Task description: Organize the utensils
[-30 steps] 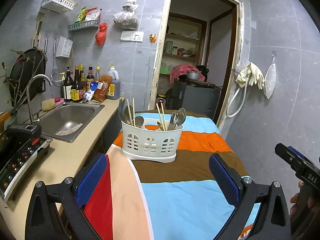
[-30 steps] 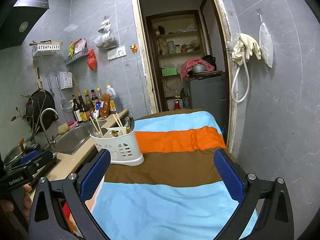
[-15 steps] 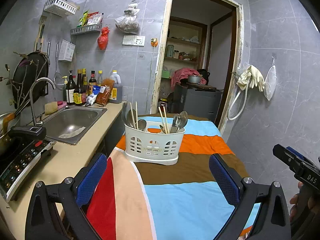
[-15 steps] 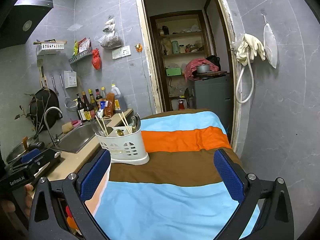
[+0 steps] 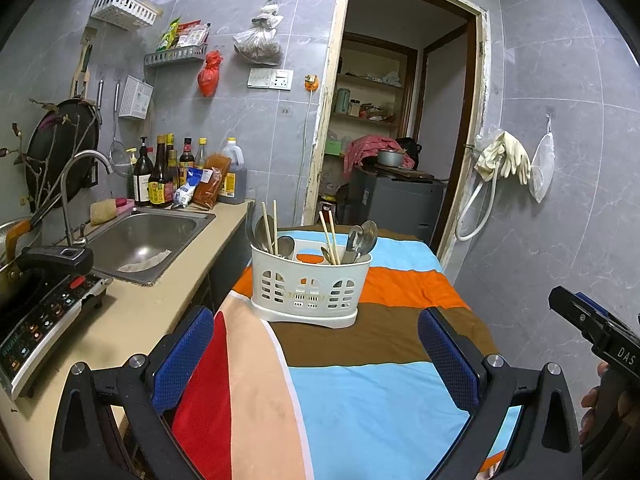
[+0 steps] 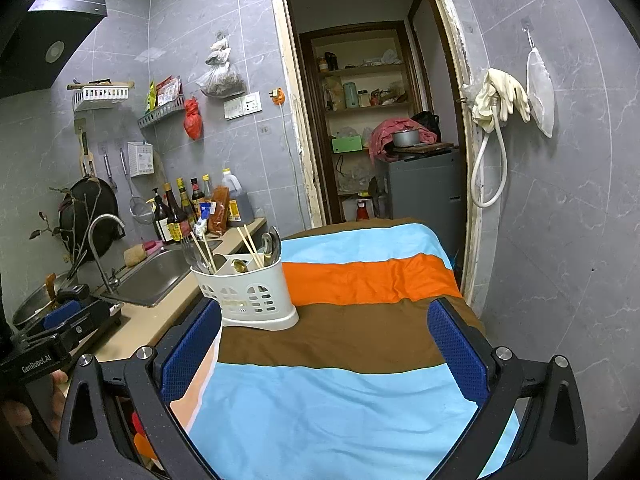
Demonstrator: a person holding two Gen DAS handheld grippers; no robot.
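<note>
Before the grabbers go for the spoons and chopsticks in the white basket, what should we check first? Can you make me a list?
1. Left gripper open, holding nothing: ok.
2. Right gripper open, holding nothing: ok.
3. Basket upright on the striped cloth: ok.
4. Chopsticks and spoons stick up above the rim: ok.
5. Cloth between grippers and basket bare: ok.
6. Utensils sorted by kind into compartments: cannot tell.

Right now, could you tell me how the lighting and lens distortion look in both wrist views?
Left wrist view: even indoor light, sharp utensil caddy, door frame bowed by the fisheye, dark corners. Right wrist view: similarly sharp, faint ceiling-light glare on the wall tiles, pantry well lit.
</note>
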